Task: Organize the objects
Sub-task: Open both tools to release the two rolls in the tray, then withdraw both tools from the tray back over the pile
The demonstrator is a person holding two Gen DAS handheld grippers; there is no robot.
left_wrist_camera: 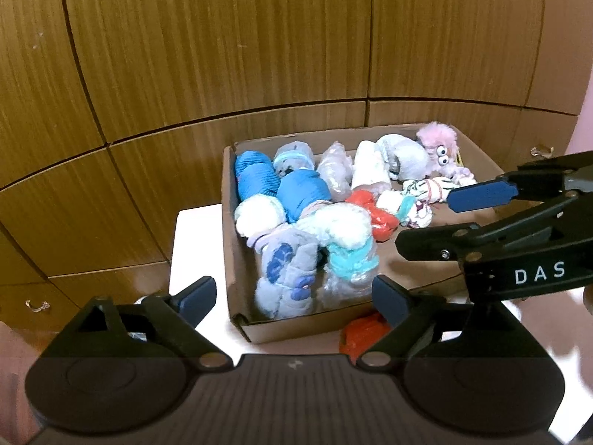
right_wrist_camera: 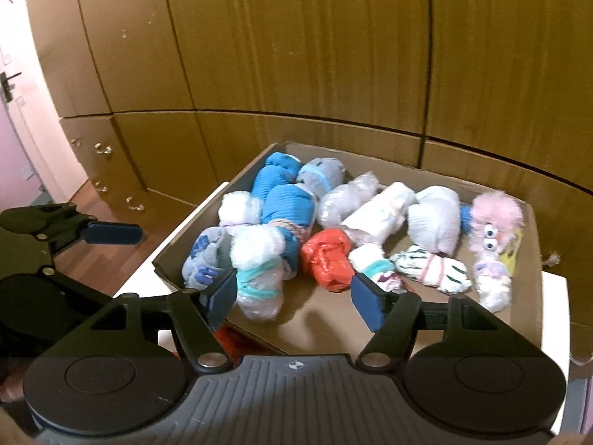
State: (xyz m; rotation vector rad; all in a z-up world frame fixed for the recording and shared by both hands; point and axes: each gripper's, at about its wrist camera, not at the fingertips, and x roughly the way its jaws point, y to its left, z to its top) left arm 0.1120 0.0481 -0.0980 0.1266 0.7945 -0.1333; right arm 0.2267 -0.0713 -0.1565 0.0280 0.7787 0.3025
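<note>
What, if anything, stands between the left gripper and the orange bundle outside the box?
Nothing visible does: the orange bundle lies by the box's near wall, just beyond the open left gripper's right finger.

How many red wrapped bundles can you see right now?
2: one red bundle inside the cardboard box, mid-box; another red bundle outside it on the table at the near wall. Others may be buried.
</note>
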